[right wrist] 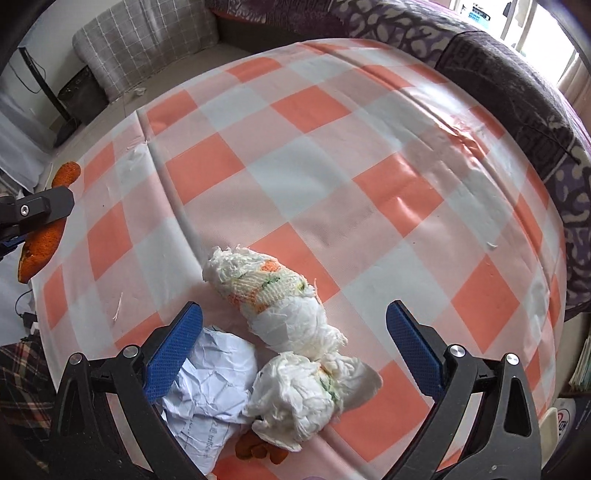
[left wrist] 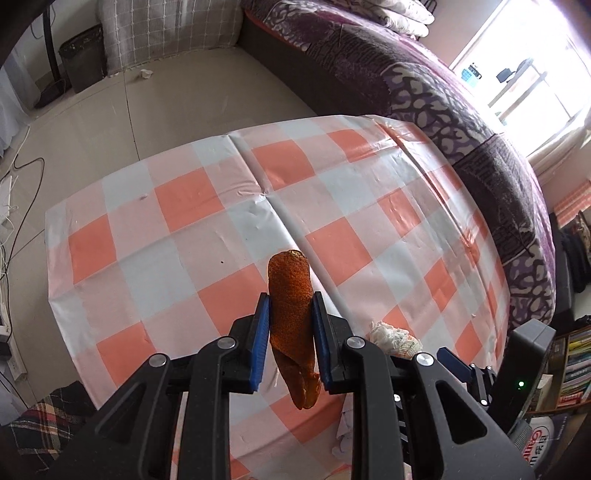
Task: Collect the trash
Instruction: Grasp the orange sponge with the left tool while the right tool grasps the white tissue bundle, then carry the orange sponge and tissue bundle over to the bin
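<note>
My left gripper (left wrist: pixel 289 299) is shut on a long curl of orange peel (left wrist: pixel 290 295), held up above the checked tablecloth (left wrist: pixel 207 229). From the right wrist view the same peel (right wrist: pixel 44 236) shows at the far left, clamped in the left gripper (right wrist: pixel 37 212). My right gripper (right wrist: pixel 295 314) stands open over the table, nothing between its blue pads (right wrist: pixel 173 347). Below it lie a long wad of white tissue (right wrist: pixel 273 295), a second tissue wad (right wrist: pixel 306 395), a crumpled white paper (right wrist: pixel 214 373) and a small bit of orange peel (right wrist: pixel 258 448).
A dark waste bin (left wrist: pixel 83 55) stands on the floor beyond the table, by a grey checked cushion (left wrist: pixel 166 26). A purple patterned sofa cover (left wrist: pixel 461 110) runs along the right. Cables (left wrist: pixel 22 192) trail on the floor at left. Bookshelves (left wrist: pixel 576 369) stand at right.
</note>
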Demonstrator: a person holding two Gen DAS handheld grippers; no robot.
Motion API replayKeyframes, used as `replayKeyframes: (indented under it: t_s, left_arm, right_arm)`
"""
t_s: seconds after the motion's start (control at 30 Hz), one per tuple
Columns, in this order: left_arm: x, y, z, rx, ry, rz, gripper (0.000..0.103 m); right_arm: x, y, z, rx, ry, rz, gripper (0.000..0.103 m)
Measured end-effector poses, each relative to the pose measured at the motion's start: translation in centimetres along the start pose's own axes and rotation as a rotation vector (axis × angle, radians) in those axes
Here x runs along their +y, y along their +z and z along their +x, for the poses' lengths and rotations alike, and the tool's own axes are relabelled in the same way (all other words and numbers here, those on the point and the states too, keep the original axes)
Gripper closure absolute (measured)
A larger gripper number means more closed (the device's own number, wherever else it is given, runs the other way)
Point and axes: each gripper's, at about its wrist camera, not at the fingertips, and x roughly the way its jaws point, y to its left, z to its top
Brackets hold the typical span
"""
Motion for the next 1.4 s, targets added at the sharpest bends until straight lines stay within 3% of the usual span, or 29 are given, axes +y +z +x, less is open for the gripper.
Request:
replayKeyframes:
  t_s: [0.1,0.2,0.23,0.33,0.67,0.83,1.1,1.4]
  left_arm:
    - [0.4,0.1,0.3,0.011,-0.005,-0.013,0.08]
    - [0.9,0.3,0.6,0.017,-0.007,-0.034,0.08]
    - [1.0,0.4,0.6,0.015,-0.006,-0.039,0.08]
    - [1.2,0.4,0.3,0.003,-0.011,-0.046,0.08]
    - [0.1,1.0,-3.2,-0.145,-0.022,-0.019,0.08]
    - [-0.7,1.2,-4.8,-0.196,-0.045,-0.016,0.08]
    - [-2.2,0.7,-6.0,-0.237,-0.056,0.016,0.08]
    - [-4.5,-0.6,-6.0,-0.236,-0.065,0.067,0.08]
  right_arm:
    - [0.5,0.0,0.9,0.025,0.003,-0.008,0.019]
    - [0.8,-0.2,0.5,-0.015,0.018,0.003,0.05]
    - [0.8,-0.2,0.1,-0.03,0.04,0.015,0.067]
    - [0.6,-0.1,-1.0,-0.084,0.028,0.05,0.067]
    - [-2.3,1.2,-10.7,-0.404,0.077,0.198,0.067]
    - [-3.8,1.4,-14.1,-0.502,0.06,0.261,0.067]
    - [-5.9,-1.2,-16.9,-0.571,-0.007,0.349,0.067]
    - [-9.0,-5.2,-17.7,-0.57,-0.093,0.44,0.067]
